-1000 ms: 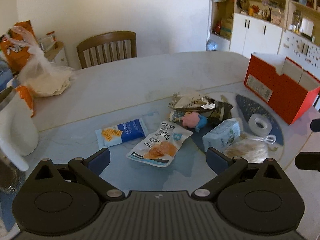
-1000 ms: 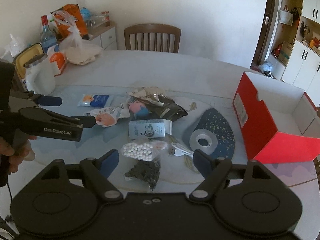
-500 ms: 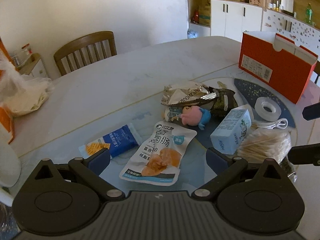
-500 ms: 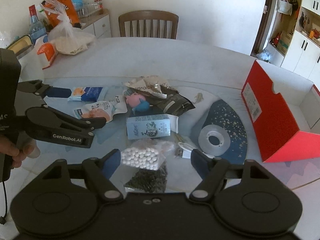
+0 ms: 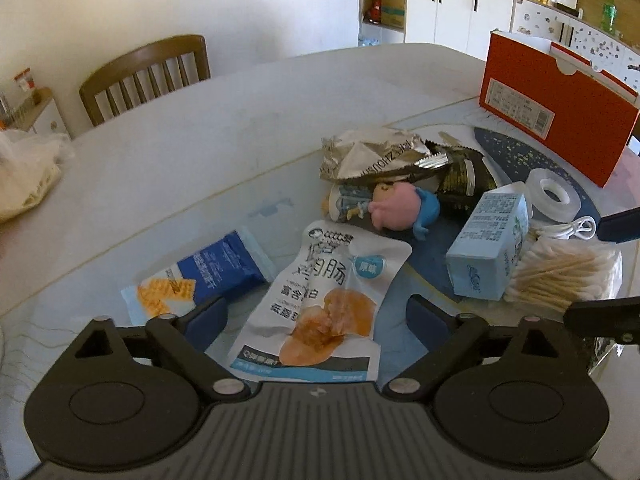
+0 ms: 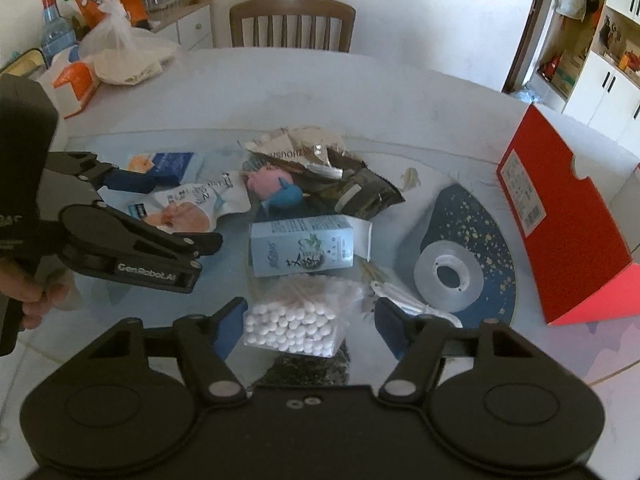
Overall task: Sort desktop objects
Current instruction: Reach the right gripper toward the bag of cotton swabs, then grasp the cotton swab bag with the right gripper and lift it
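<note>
The left gripper (image 5: 316, 316) is spread wide and holds nothing; it hangs just above the worktop (image 5: 200, 152) with a white sausage pouch (image 5: 320, 300) lying flat between its blue pads. In the right wrist view the same gripper (image 6: 160, 216) reaches in from the left, a hand (image 6: 28, 300) around its handle, one finger over the pouch (image 6: 188, 208). Just left of the pouch lies a blue cracker packet (image 5: 208, 276), touching its edge.

The right gripper (image 6: 308, 328) is also wide and empty, its pads on either side of a clear bag of cotton swabs (image 6: 296, 316). A dark packet (image 6: 304, 368) lies under the bag's near end. Just beyond the swabs lies a pale blue carton (image 6: 304, 248) on its side, touching the bag. To the right, a coiled white cable (image 6: 404, 300) lies beside a roll of clear tape (image 6: 448, 276), which rests on a dark blue speckled mat (image 6: 472, 224).

Past the carton sits a pink and blue toy (image 6: 276, 188), next to a crumpled foil wrapper (image 6: 300, 148) that overlaps a dark snack bag (image 6: 360, 192).

A red box (image 6: 560, 220) stands open at the worktop's right side, well apart from the pile. At the far left edge are a plastic bag (image 6: 124, 52) and a bottle (image 6: 56, 32); a wooden chair (image 6: 292, 24) stands behind the worktop.
</note>
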The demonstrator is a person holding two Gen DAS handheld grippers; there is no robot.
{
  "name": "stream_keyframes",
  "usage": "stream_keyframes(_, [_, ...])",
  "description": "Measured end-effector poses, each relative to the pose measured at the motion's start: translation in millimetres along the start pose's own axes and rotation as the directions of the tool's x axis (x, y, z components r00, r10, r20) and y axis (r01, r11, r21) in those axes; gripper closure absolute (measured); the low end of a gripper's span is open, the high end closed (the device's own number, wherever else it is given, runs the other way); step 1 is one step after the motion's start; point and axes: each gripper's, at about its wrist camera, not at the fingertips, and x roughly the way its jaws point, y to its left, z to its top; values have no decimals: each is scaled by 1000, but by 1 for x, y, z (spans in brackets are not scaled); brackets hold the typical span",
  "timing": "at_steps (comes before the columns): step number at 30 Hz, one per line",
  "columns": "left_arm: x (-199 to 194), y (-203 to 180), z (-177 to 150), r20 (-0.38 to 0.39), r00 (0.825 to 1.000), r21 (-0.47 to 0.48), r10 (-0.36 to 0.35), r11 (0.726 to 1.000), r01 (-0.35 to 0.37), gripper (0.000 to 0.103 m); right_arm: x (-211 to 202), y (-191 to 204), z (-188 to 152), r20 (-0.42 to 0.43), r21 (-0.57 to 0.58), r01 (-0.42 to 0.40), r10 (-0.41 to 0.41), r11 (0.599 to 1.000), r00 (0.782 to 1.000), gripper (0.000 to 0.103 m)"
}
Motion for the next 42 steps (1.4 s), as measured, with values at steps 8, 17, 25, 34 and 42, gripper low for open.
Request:
stream_keyframes(8, [2,2,-2,6,1000,-31,-16,999,17,10,19,-7,0,-61,91,31,-26,995,998,47])
stream_keyframes(17, [-3,1,-1,29,1000,-46,-2,999,4,40,20,-13,2,-80,130,66,-56,989,995,63])
stream_keyframes(25, [-8,-2,3,41,999,-39,15,999,-14,55,8,-14,2,-67,160,103,-94,982,993,67])
stream_keyframes(34, [-5,-11,12,54,999,-14,-8,1000,9,28,-3,-17,-5,-82,258,157,-141,953,987,67])
stream_keyframes(42, [11,-14,13,27,999,-41,-18,999,19,28,-6,-22,-9,-96,321,189,-166,928,981,67])
